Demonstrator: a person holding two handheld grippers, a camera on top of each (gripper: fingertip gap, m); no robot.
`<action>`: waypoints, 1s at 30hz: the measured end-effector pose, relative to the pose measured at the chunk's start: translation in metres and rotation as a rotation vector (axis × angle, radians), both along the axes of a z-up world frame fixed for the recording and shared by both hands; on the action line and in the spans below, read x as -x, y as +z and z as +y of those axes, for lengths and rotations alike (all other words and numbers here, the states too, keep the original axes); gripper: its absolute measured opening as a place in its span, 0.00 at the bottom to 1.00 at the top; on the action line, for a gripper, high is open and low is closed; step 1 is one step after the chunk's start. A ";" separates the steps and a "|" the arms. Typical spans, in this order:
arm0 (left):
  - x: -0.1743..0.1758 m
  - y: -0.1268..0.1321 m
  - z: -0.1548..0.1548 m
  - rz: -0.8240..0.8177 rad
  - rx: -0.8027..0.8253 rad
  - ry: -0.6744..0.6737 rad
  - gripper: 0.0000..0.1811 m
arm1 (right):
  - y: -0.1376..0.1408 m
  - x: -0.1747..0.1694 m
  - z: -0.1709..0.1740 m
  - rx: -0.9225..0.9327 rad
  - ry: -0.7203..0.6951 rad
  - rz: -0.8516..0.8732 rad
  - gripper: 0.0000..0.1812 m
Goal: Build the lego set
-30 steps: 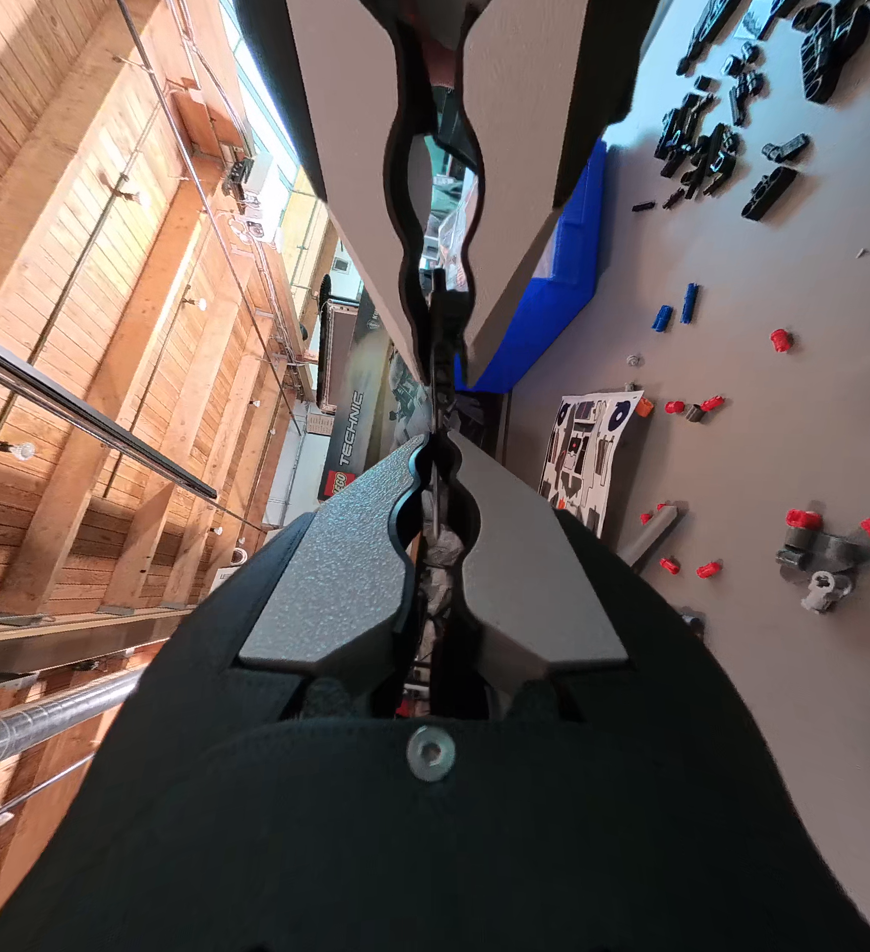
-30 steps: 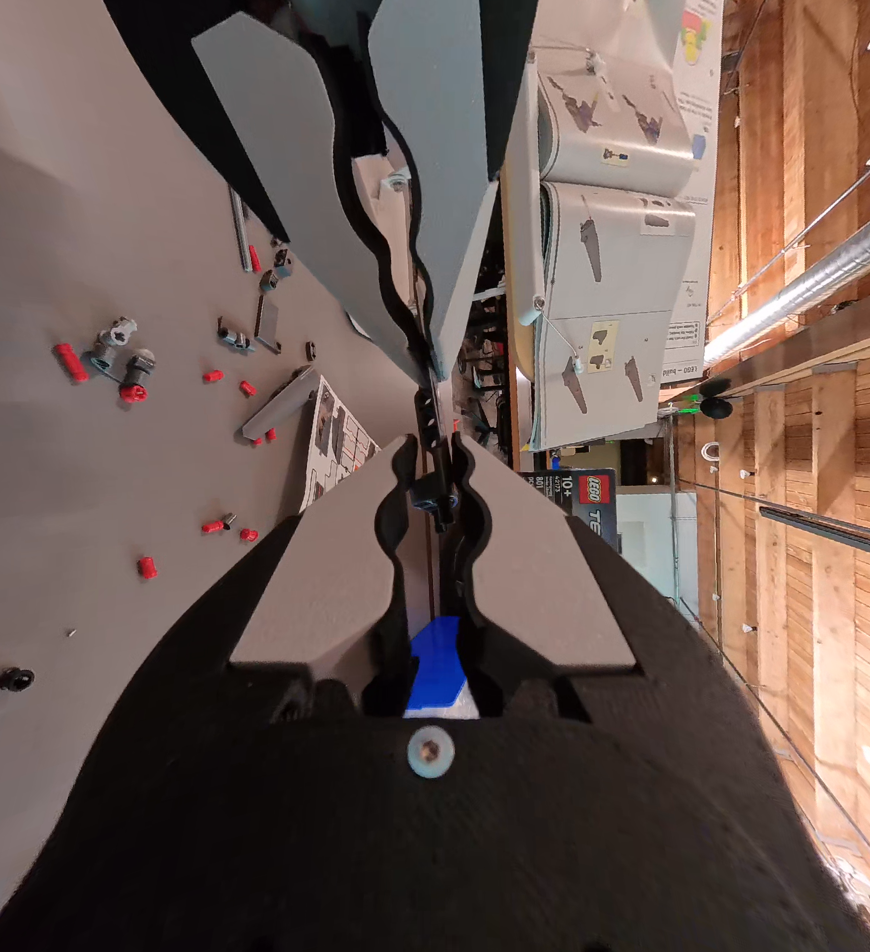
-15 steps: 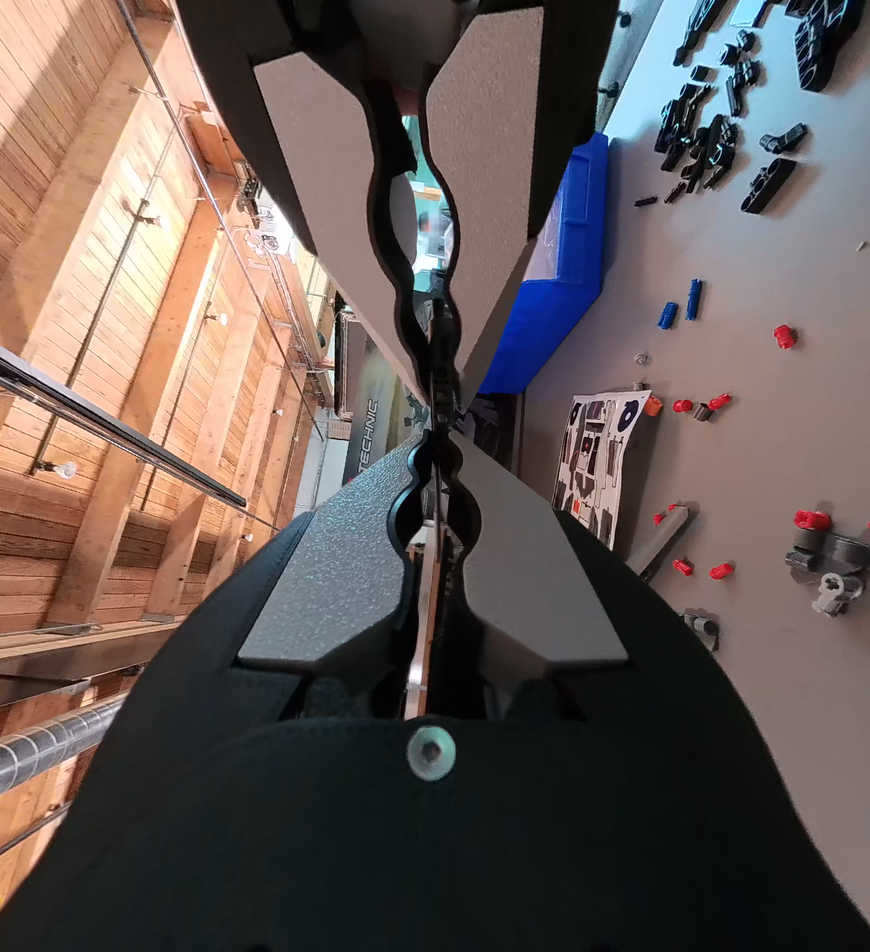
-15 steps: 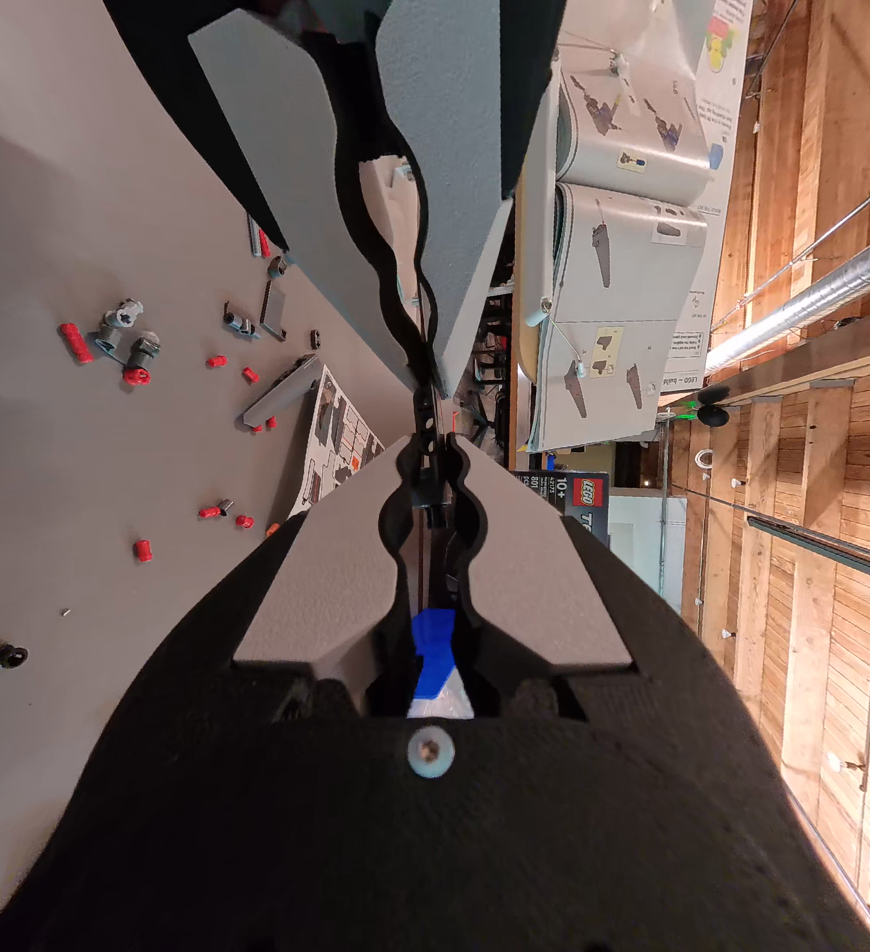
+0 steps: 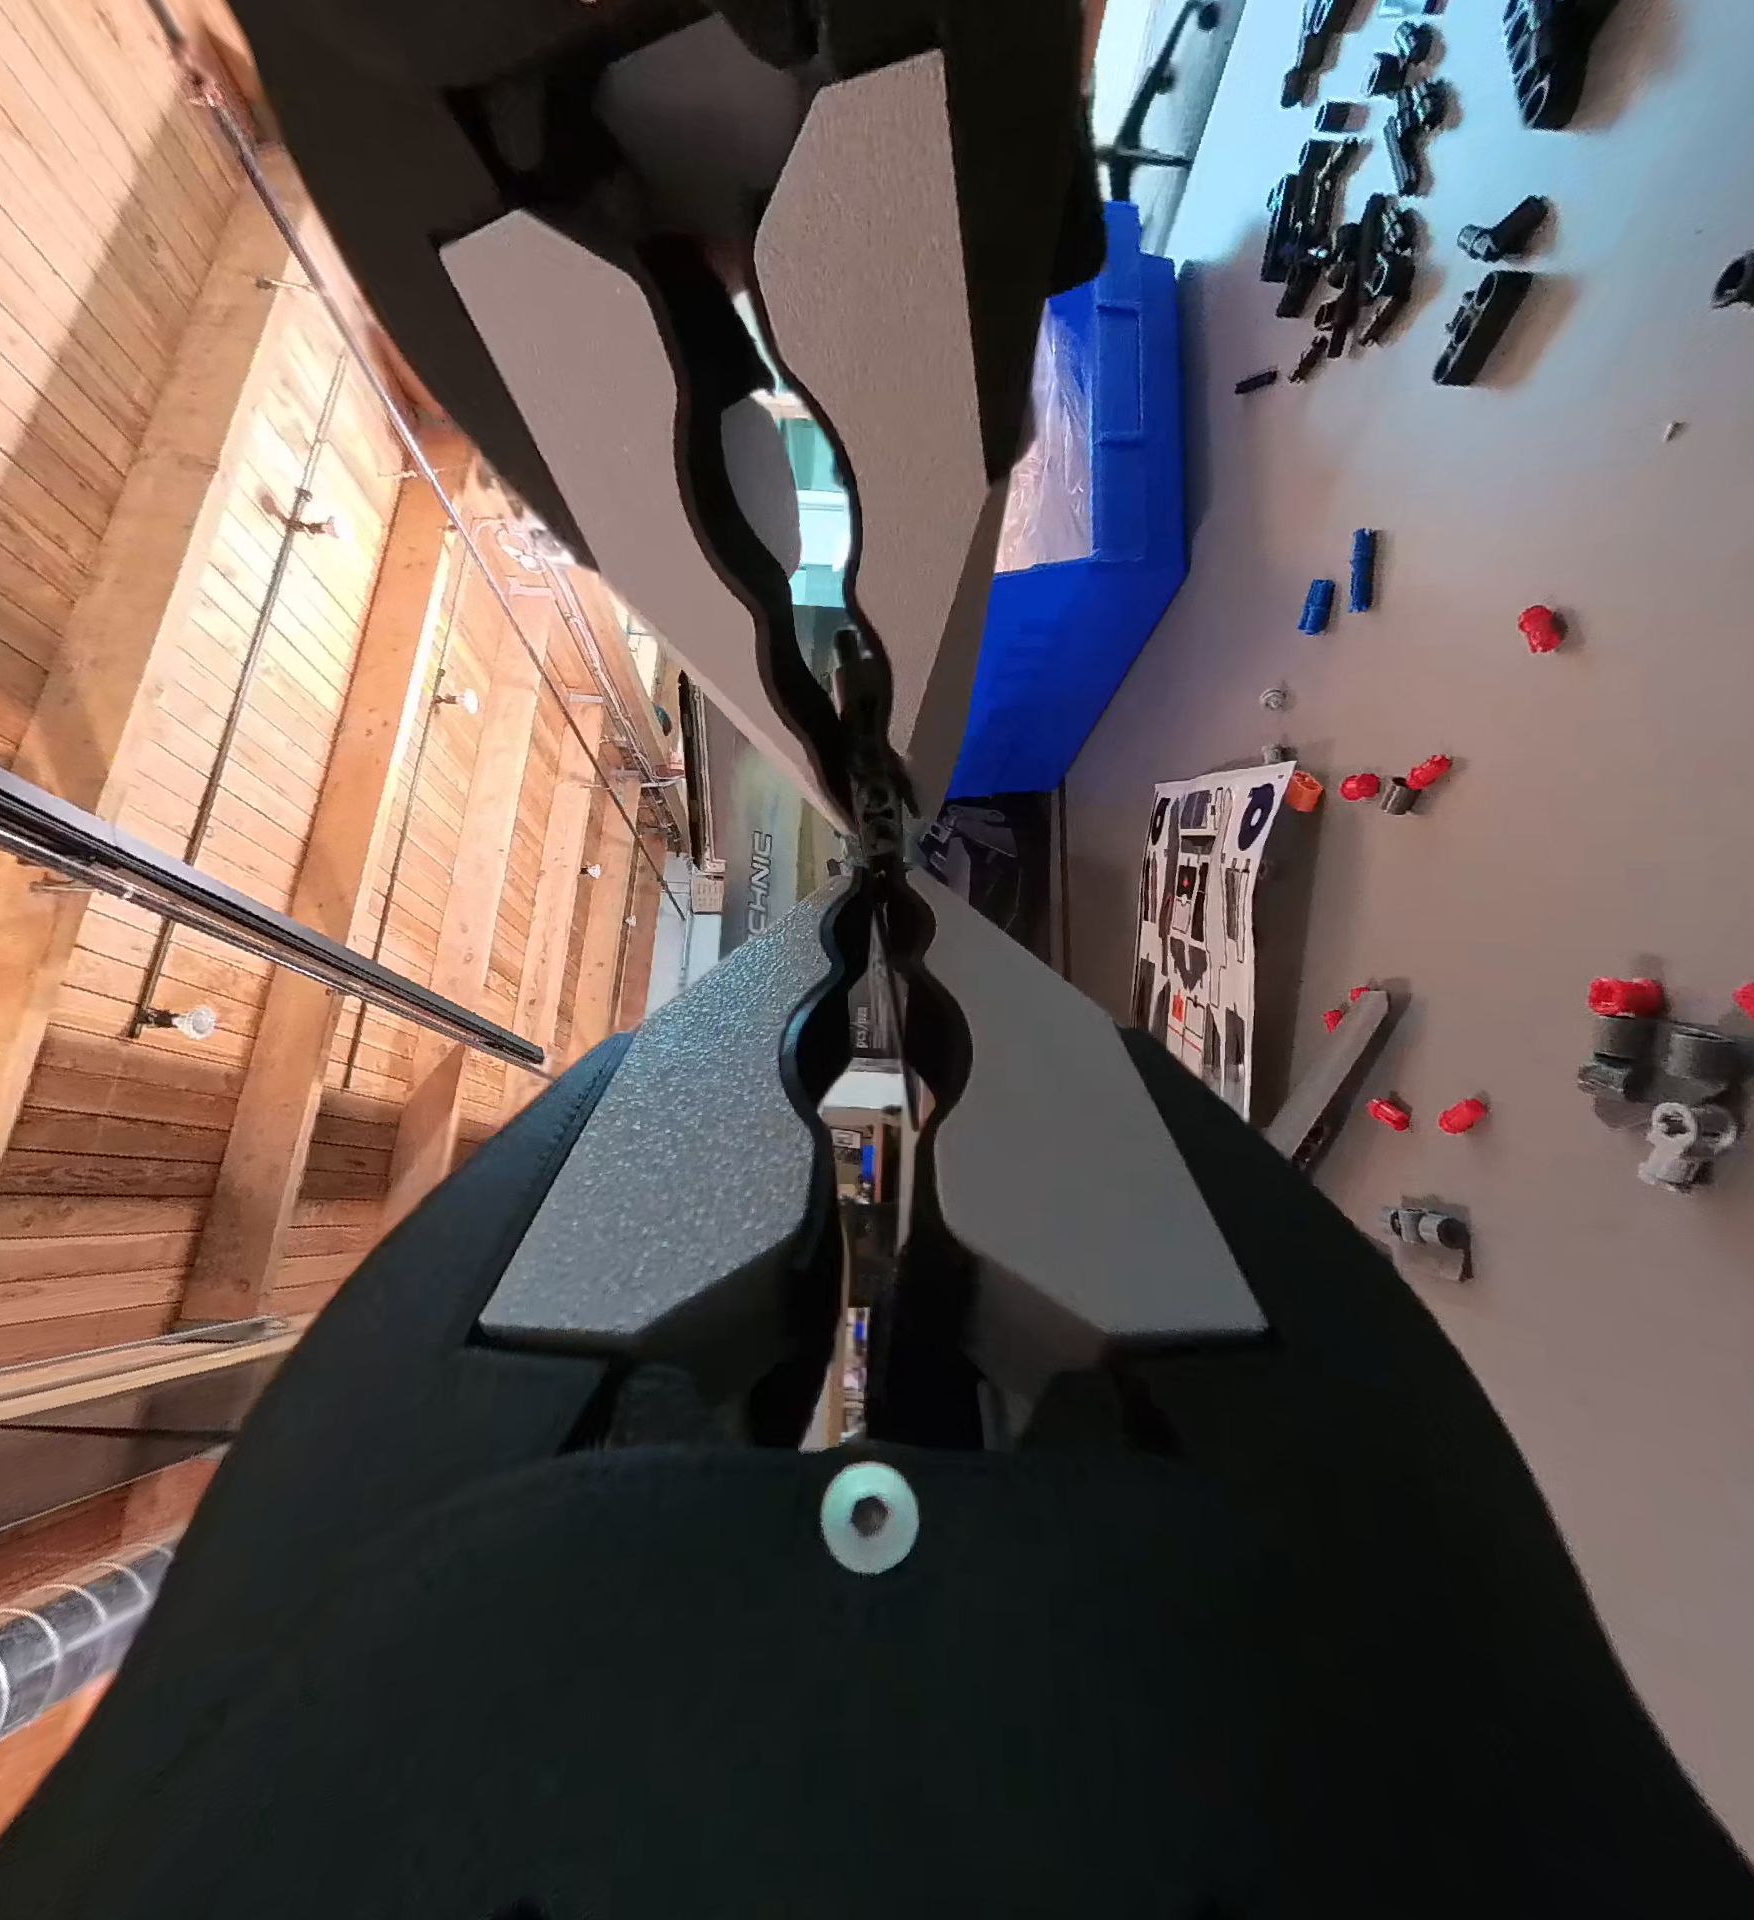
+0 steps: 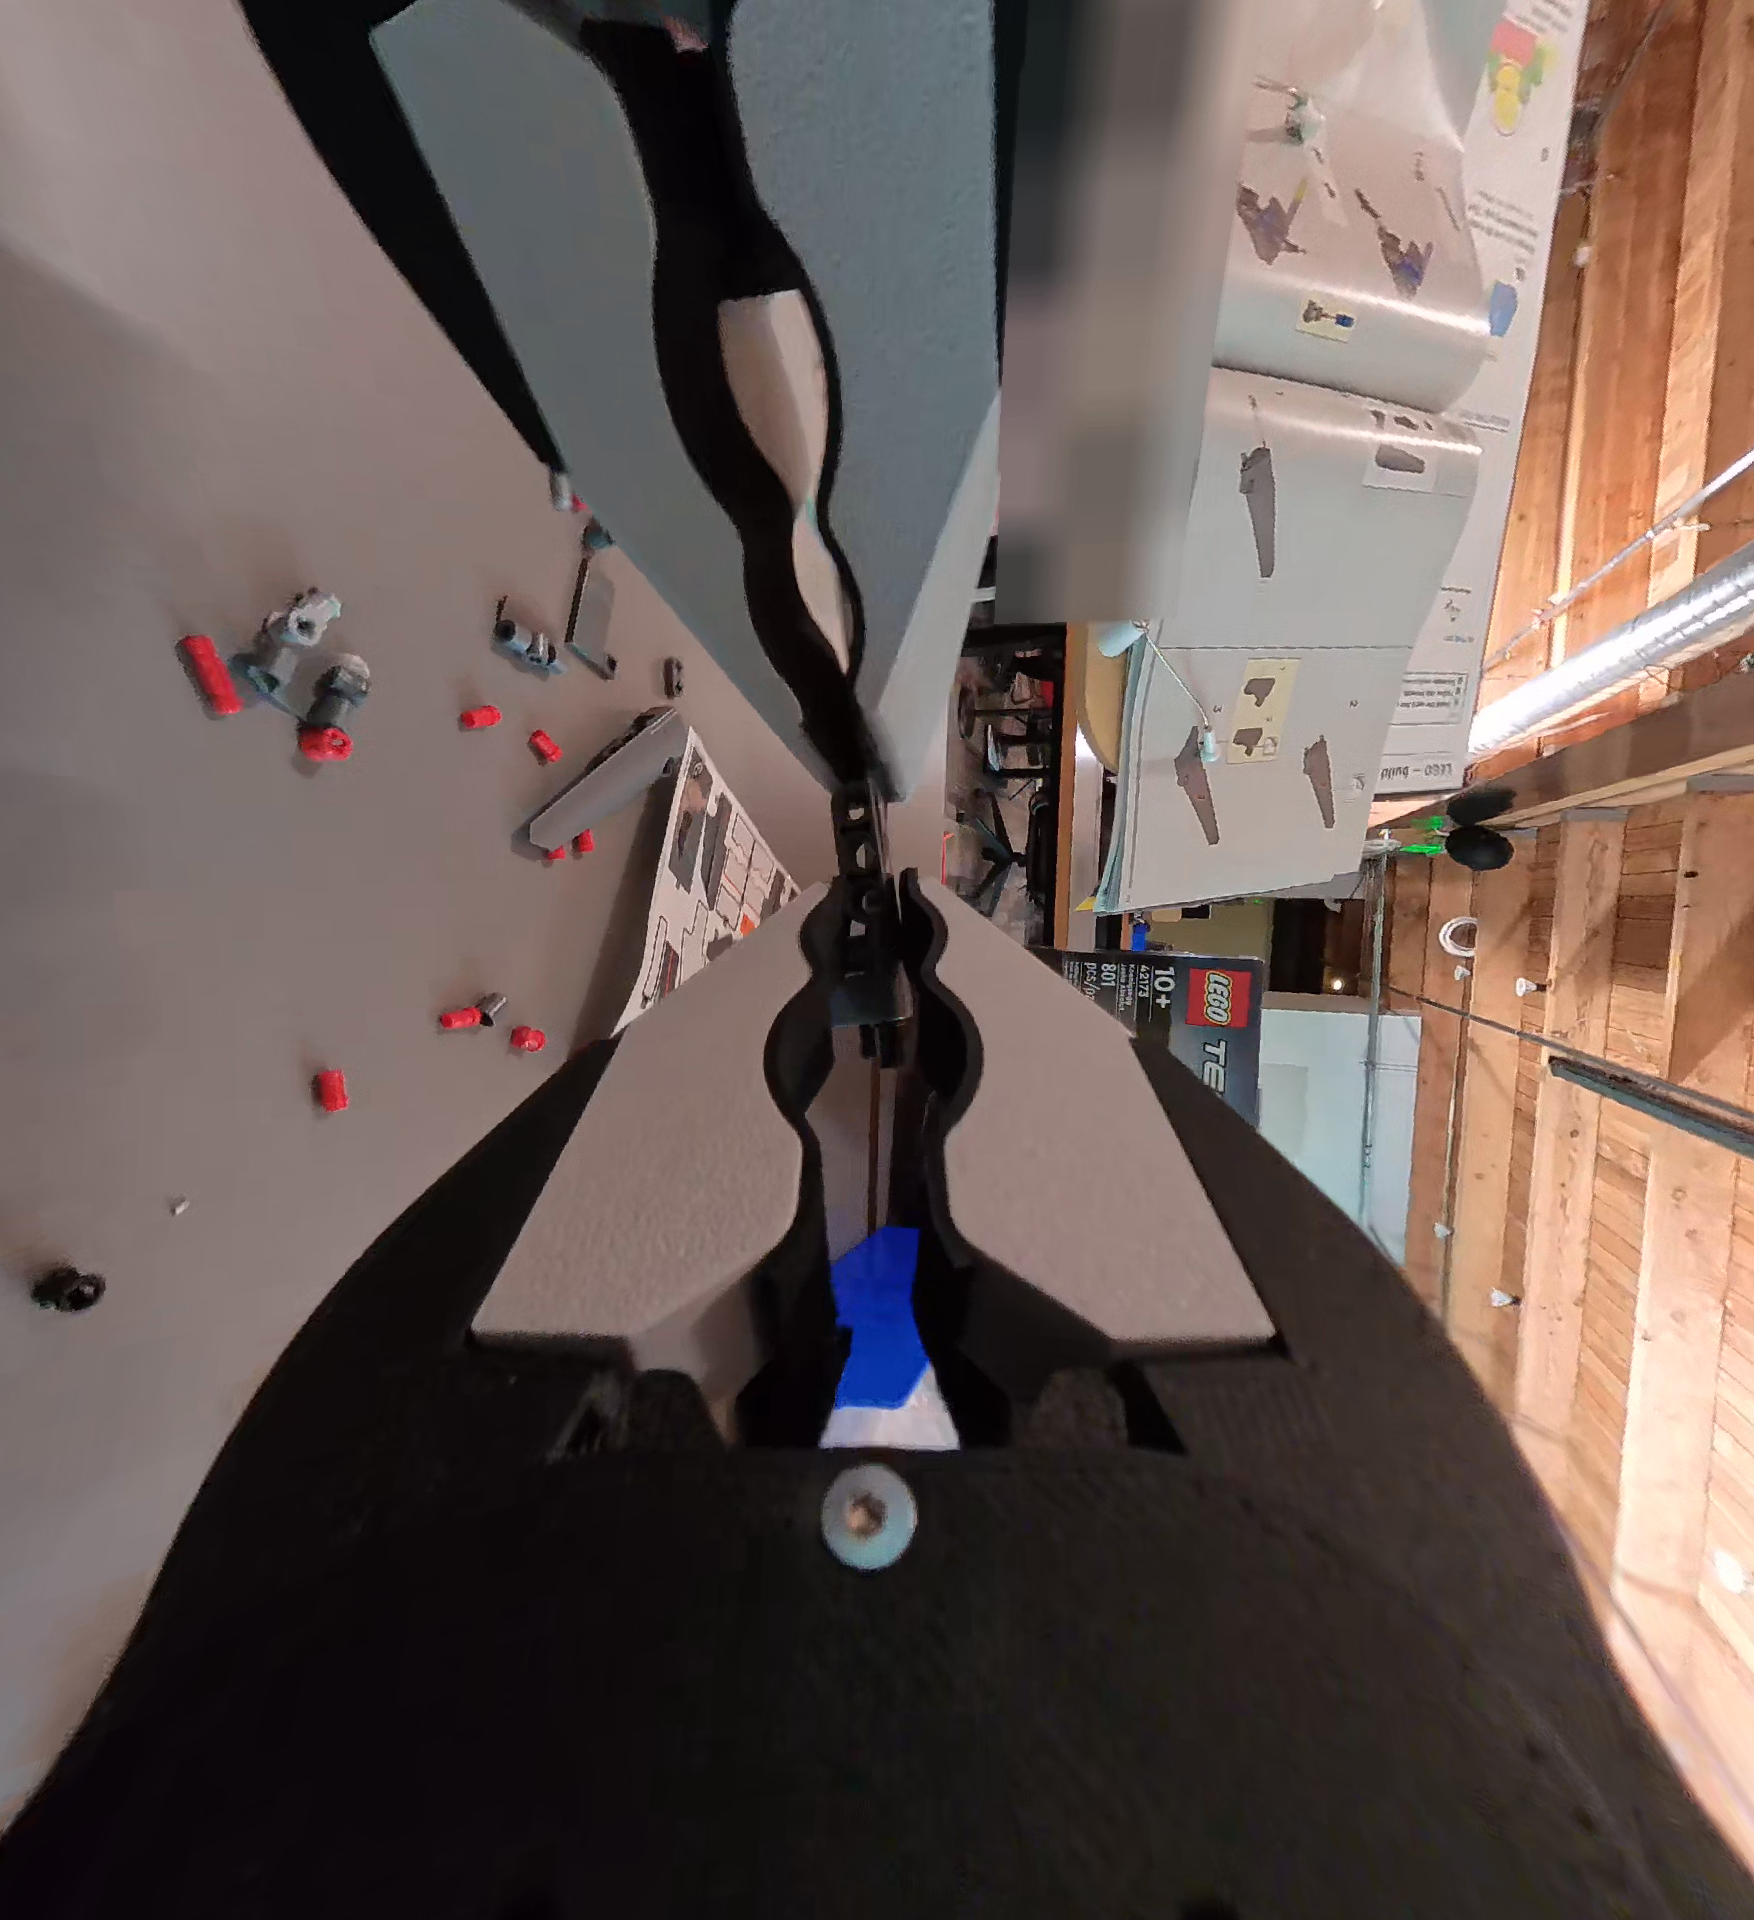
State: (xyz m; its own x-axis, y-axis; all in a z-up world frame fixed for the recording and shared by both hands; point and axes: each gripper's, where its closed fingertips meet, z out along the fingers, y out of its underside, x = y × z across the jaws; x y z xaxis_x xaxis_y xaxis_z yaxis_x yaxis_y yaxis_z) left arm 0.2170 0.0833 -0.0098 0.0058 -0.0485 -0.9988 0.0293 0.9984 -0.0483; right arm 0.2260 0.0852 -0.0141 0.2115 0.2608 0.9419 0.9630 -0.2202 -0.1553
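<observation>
Here both grippers, left gripper (image 5: pixel 878 883) and right gripper (image 6: pixel 868 883), clench one black beam (image 6: pixel 860 831) above two blue pins (image 5: pixel 1335 587).

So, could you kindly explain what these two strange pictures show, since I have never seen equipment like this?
There is no robot here: a person holds a two-finger gripper in each hand, and each gripper carries a wide-angle camera looking along its own fingers. One picture comes from the left gripper, the other from the right gripper. The two meet tip to tip in the air, both shut on one slim black lego beam. On the grey table lie loose red pins, blue pins, black parts, a grey beam, a sticker sheet and a blue bin. An open instruction booklet stands behind.
</observation>
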 end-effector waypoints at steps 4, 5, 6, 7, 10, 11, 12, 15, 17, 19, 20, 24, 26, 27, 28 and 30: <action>-0.001 -0.003 -0.001 0.029 0.031 0.006 0.00 | 0.004 0.011 -0.003 -0.040 0.050 0.039 0.09; -0.001 -0.004 -0.002 0.033 0.039 -0.003 0.00 | 0.003 0.015 -0.005 -0.034 0.063 0.034 0.10; -0.001 -0.004 -0.002 0.039 0.050 -0.002 0.00 | 0.001 0.017 -0.005 -0.023 0.072 0.028 0.10; -0.001 -0.004 -0.002 0.043 0.066 -0.008 0.00 | -0.001 0.017 -0.006 -0.015 0.071 0.020 0.08; 0.000 -0.005 -0.004 0.070 0.111 -0.020 0.00 | -0.003 0.017 -0.005 -0.015 0.077 0.009 0.03; 0.000 -0.005 -0.004 0.079 0.137 -0.021 0.00 | -0.003 0.017 -0.006 -0.016 0.076 0.003 0.03; 0.000 -0.005 -0.004 0.091 0.165 -0.022 0.00 | -0.002 0.017 -0.006 -0.025 0.074 -0.006 0.03; 0.000 -0.002 -0.003 0.091 0.194 -0.026 0.00 | 0.002 0.019 -0.004 -0.074 0.075 -0.010 0.03; 0.001 -0.002 -0.003 0.111 0.223 -0.029 0.00 | 0.002 0.024 -0.005 -0.097 0.092 -0.048 0.03; 0.000 -0.006 -0.003 0.131 0.242 -0.026 0.00 | -0.001 0.023 -0.005 -0.090 0.081 -0.089 0.02; 0.000 -0.007 -0.003 0.143 0.256 -0.028 0.00 | -0.002 0.023 -0.005 -0.093 0.085 -0.092 0.02; 0.000 -0.005 -0.004 0.137 0.254 -0.031 0.00 | 0.000 0.023 -0.006 -0.104 0.078 -0.036 0.03; 0.000 -0.002 -0.004 0.104 0.241 -0.036 0.00 | 0.003 0.023 -0.006 -0.114 0.078 0.005 0.02; 0.001 0.001 -0.005 0.097 0.251 -0.043 0.00 | 0.005 0.023 -0.007 -0.129 0.085 0.033 0.03; 0.002 0.003 -0.005 0.088 0.253 -0.044 0.00 | 0.008 0.021 -0.007 -0.147 0.077 0.049 0.03; 0.002 0.003 -0.003 0.087 0.234 -0.035 0.00 | 0.004 0.012 -0.008 -0.138 0.035 0.028 0.16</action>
State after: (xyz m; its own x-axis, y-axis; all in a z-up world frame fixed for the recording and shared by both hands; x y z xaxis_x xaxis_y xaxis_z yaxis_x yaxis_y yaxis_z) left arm 0.2153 0.0801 -0.0069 -0.0852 -0.2774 -0.9570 0.0490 0.9581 -0.2821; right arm 0.2144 0.0776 -0.0101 0.2311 0.1373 0.9632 0.9646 -0.1613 -0.2085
